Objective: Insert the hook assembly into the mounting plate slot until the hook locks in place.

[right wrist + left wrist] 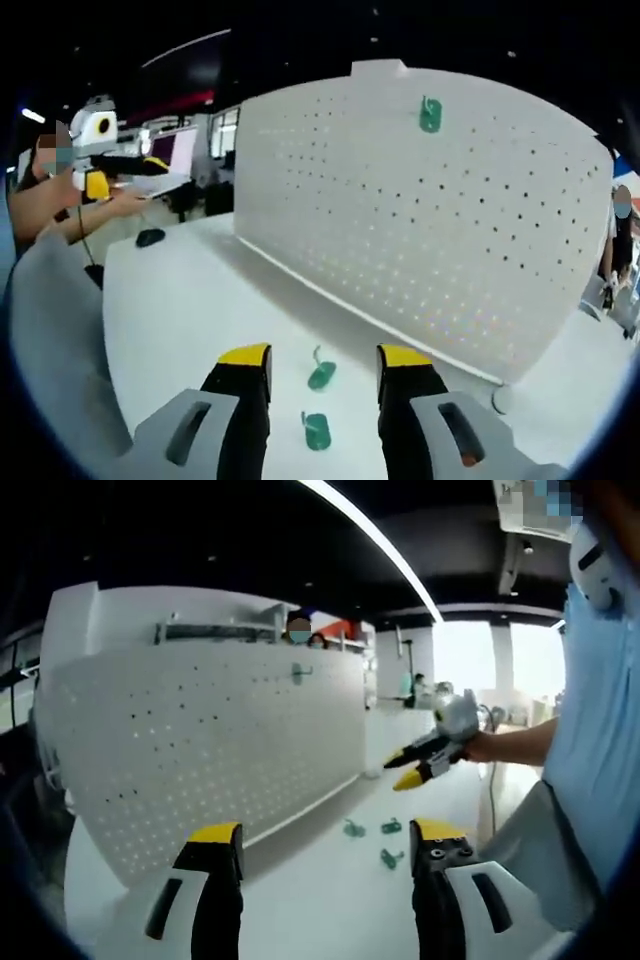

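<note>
Three green hooks [378, 838] lie on the white tabletop [330, 900] at twelve o'clock of the left gripper [325, 842]; one, seemingly, hangs on the pegboard [420, 210]. Both grippers' fingers stand apart, empty.

We see a white pegboard [430, 230] dotted with dark holes and green hooks [321, 375] on a white table [170, 300]. Our gripper jaws are black, yellow-tipped.

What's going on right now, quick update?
Left gripper and right gripper open, empty. Green hooks loose on the table; one hook already on the pegboard. Nothing blocking.
</note>
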